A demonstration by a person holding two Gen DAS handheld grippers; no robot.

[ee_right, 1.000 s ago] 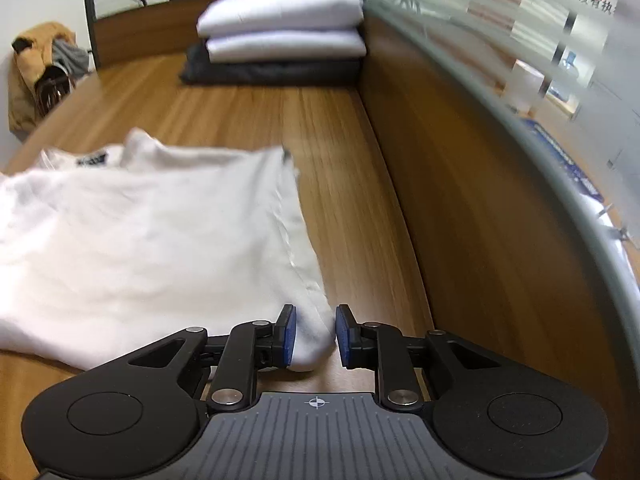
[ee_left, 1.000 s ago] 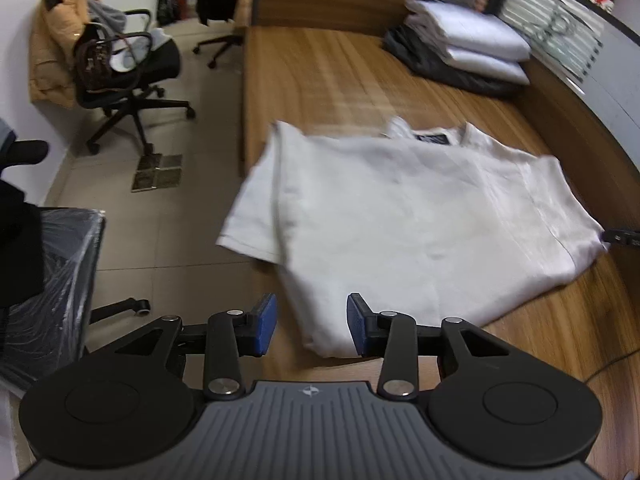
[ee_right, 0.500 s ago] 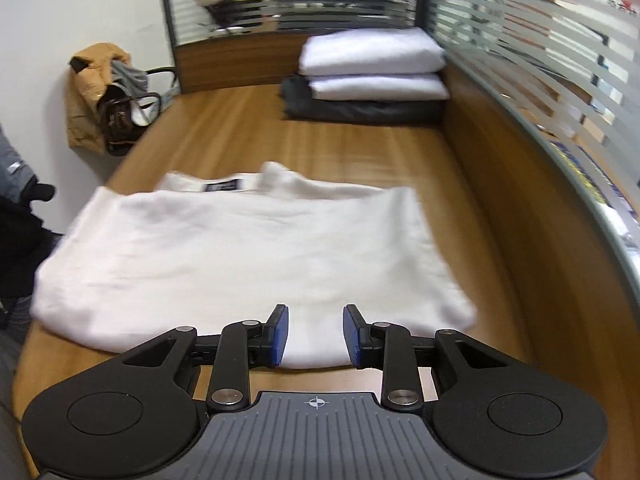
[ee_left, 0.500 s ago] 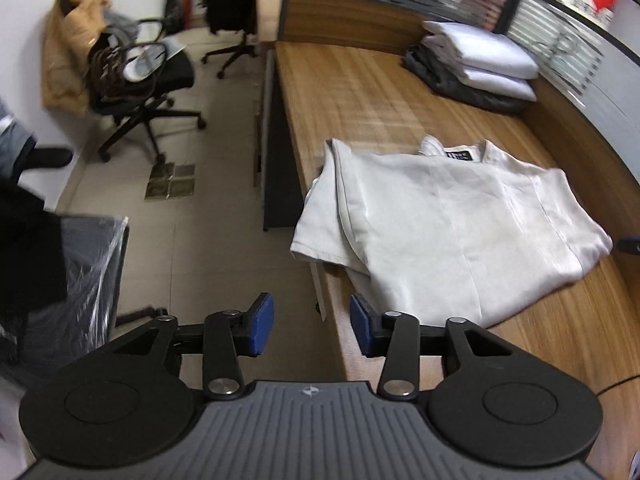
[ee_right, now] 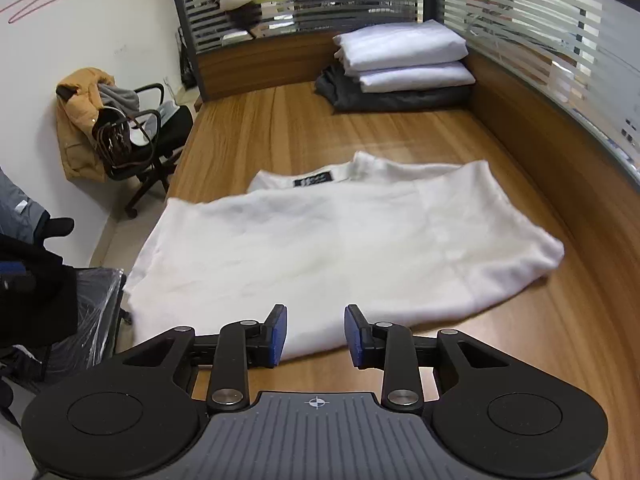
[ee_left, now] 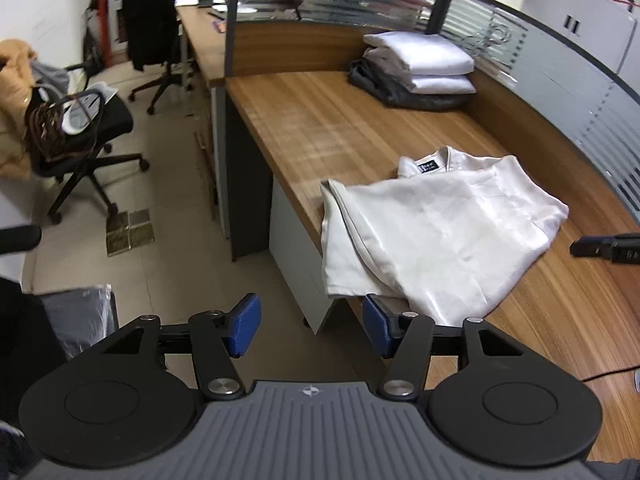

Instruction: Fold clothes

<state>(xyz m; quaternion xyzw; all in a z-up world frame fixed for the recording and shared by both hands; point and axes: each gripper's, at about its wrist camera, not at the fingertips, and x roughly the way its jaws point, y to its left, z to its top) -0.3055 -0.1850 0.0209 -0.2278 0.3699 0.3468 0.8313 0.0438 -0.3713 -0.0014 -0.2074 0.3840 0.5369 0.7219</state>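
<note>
A white shirt [ee_left: 440, 228] lies partly folded on the wooden desk [ee_left: 340, 128], its collar and black label toward the far side and one edge hanging over the desk's left rim. From the right wrist view the same shirt [ee_right: 340, 240] spreads across the desk [ee_right: 320, 128]. My left gripper [ee_left: 312, 328] is open, held off the desk's left edge near the shirt's front corner, with nothing between its fingers. My right gripper [ee_right: 316, 334] is open just in front of the shirt's near hem, empty. The tip of the right gripper [ee_left: 600, 246] shows at the left view's right edge.
A stack of folded white and dark clothes [ee_left: 416, 72] sits at the desk's far end by the slatted partition [ee_right: 540, 28]. An office chair with a bag and orange jacket [ee_right: 116, 136] stands on the tiled floor at left. A plastic-wrapped chair [ee_left: 76, 316] is near me.
Both grippers have pulled back and up from the shirt. The right one, earlier closed on the shirt's corner, has let go and opened. The left one has stayed open and opened wider.
</note>
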